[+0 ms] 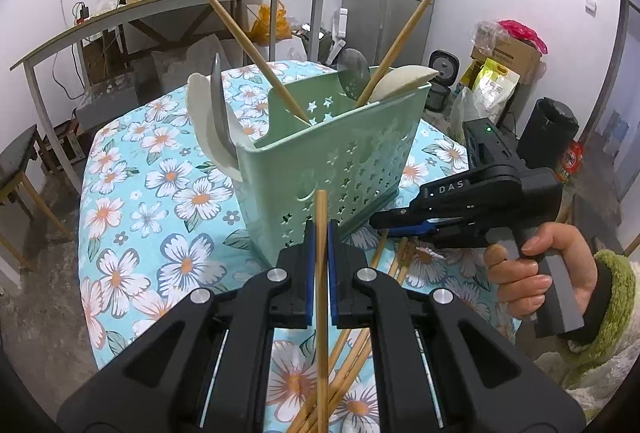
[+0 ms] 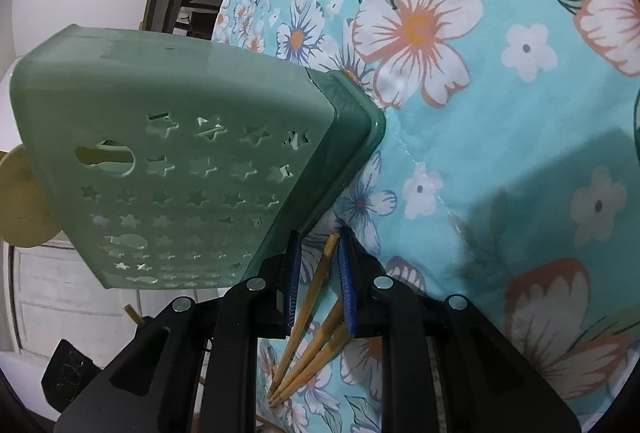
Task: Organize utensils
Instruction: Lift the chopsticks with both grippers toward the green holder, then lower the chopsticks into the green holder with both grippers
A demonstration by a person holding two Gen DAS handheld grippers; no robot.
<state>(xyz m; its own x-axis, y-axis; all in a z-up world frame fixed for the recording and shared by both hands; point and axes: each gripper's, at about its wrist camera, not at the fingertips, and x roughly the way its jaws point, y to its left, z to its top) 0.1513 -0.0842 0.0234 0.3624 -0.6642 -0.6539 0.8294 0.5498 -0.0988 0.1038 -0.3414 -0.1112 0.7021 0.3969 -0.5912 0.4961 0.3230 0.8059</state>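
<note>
- Blue-padded fingers (image 1: 309,273) of the left gripper (image 1: 321,229) are clamped on a single bamboo chopstick (image 1: 321,297), which stands nearly upright between them, its top end poking above the fingertips and in front of the near wall of the caddy.
- Left of the caddy, a white spoon (image 1: 208,125) and a metal spoon (image 1: 220,113) lean out over its left rim.
- Centre of the table: the pale green utensil caddy (image 1: 340,153), its walls pierced with star cut-outs, stands on the floral tablecloth (image 1: 160,193). Two chopsticks (image 1: 256,57) cross in it, and a metal ladle (image 1: 354,73) and another white spoon (image 1: 400,83) rest against its far right corner.
- Near the viewer, loose chopsticks (image 1: 348,365) lie fanned on the cloth under and to the right of the left gripper.
- Right of the caddy, the right gripper (image 2: 318,245) reaches low toward the loose chopsticks, held by a person's hand (image 1: 532,269) (a fuzzy green sleeve covers the wrist).
- From the right wrist view, its fingers (image 2: 294,289) stand a little apart with a chopstick end (image 2: 326,257) between them; whether the pads press on it I cannot tell. Two more chopsticks (image 2: 316,357) lie beside it on the cloth, and the caddy's base corner sits just left of the fingertips.
</note>
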